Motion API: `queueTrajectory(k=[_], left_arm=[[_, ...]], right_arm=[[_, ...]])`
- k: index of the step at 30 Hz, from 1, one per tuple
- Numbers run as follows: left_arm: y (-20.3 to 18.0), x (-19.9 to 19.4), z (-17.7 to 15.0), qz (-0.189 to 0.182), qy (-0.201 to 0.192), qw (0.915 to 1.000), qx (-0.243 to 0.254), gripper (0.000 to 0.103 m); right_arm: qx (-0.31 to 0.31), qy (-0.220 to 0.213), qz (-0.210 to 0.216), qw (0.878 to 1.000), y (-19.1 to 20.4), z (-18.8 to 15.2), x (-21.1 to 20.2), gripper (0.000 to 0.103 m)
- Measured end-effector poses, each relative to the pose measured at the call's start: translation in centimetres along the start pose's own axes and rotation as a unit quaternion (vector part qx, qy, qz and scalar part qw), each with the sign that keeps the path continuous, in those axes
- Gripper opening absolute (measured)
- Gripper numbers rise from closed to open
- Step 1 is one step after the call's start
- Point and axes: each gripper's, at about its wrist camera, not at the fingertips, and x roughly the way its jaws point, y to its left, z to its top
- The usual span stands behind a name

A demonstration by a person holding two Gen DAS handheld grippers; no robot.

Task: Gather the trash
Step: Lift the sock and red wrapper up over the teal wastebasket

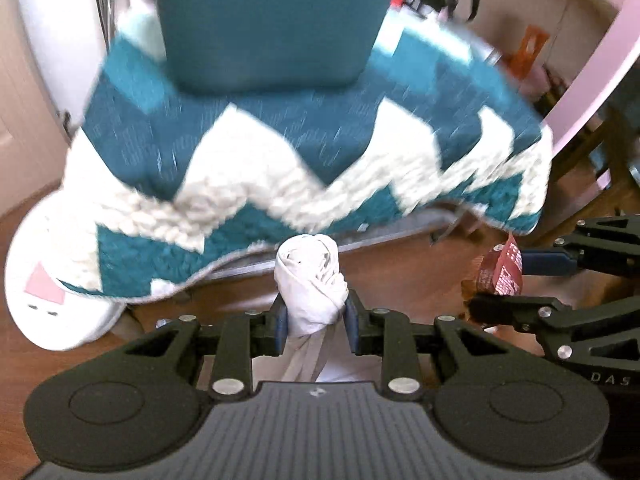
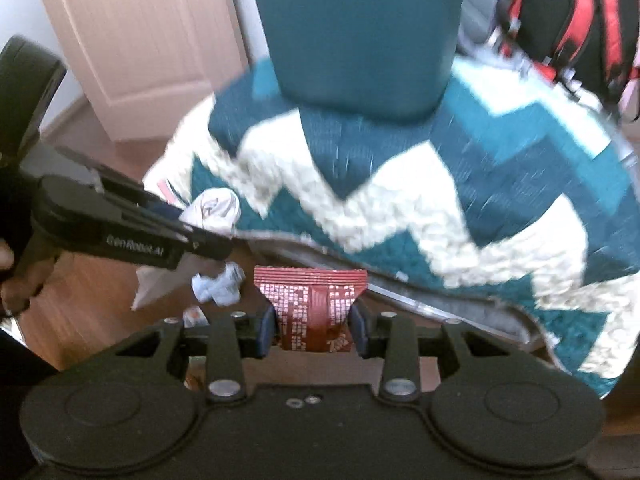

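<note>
Both grippers loaded, held above the wood floor (image 2: 100, 312).
Left gripper (image 1: 316, 320) fingers pinch a twisted white tissue wad (image 1: 310, 276); right gripper (image 2: 312, 326) fingers clamp a red snack wrapper (image 2: 310, 304), beside the chevron blanket (image 1: 280, 168) edge.

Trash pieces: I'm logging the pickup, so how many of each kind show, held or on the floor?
Knotted white plastic bag, in left gripper: 1
Red printed foil wrapper, in right gripper: 1
Crumpled pale paper wad, on wooden floor: 1
Total: 3
</note>
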Motion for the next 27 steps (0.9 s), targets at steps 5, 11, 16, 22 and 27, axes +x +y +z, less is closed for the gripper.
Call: queueTrajectory(k=[5, 11, 16, 22, 27], left_arm=[[-2.4, -6.5, 1.2, 0.006, -0.059, 0.9982, -0.010, 0.027], [-4.9, -13.6, 3.5, 0.020, -0.130, 0.9912, -0.011, 0.027], [-6.6, -19.0, 6.5, 0.033, -0.185, 0.9820, -0.014, 0.027], [-7.2, -24.0, 11.4, 0.033, -0.245, 0.9679, -0.046, 0.027], [-7.7, -26.7, 15.9, 0.044, -0.281, 0.9572, -0.053, 0.028]], right_arm=[[-0.003, -0.055, -0.008, 0.998, 0.4, 1.2, -6.6, 0.037], [-0.011, -0.113, -0.022, 0.993, 0.3, 3.5, -14.0, 0.037], [-0.027, -0.157, -0.035, 0.987, 0.0, 6.4, -18.6, 0.037], [-0.056, -0.202, -0.048, 0.977, 0.2, 10.8, -22.6, 0.037], [-0.065, -0.219, -0.053, 0.972, -0.2, 14.9, -23.5, 0.037]])
